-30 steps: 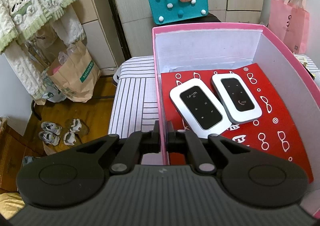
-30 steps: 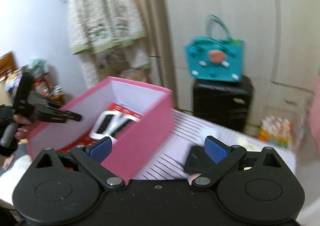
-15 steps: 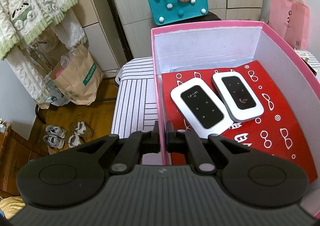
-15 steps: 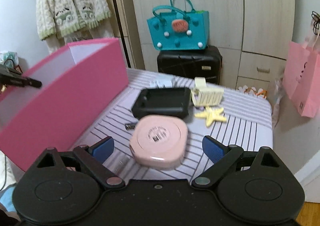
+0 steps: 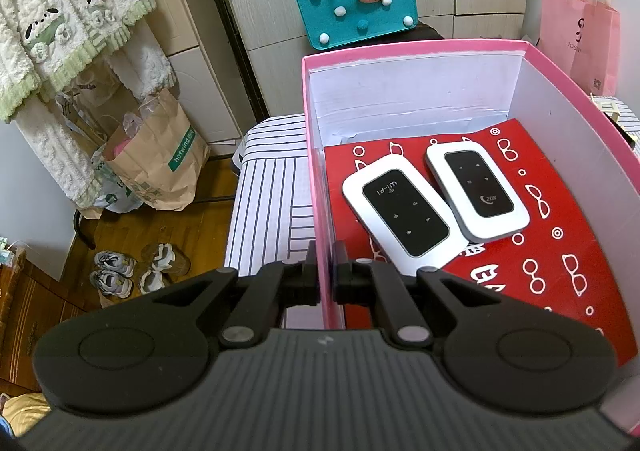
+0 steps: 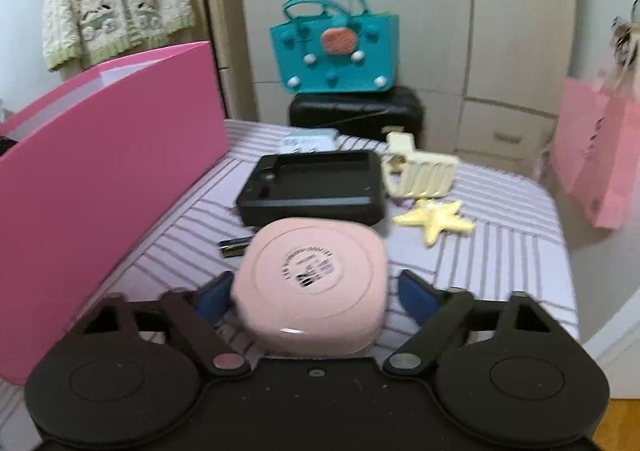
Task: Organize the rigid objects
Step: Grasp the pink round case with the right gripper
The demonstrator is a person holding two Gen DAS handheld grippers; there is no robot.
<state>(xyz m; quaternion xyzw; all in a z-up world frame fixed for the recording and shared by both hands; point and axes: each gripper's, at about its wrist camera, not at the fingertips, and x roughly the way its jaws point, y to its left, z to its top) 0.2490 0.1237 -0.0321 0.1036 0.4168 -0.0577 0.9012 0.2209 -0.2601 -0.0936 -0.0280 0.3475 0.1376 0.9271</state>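
Striped bedcover [image 6: 500, 251] underneath, pink box [image 6: 112, 179] as my landmark; I'm on the pickup step; my right gripper [image 6: 312, 297] straddles the pink case [image 6: 316, 283] just right of the box, jaws closing, pads not yet pressing; it looks smooth, rounded, rigid; next I squeeze evenly and lift; my left gripper [image 5: 326, 275] stays clenched on the box wall.

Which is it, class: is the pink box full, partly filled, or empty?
Partly filled. The pink box holds only two white Wi-Fi routers, lying flat side by side on its red patterned lining, much of it bare.
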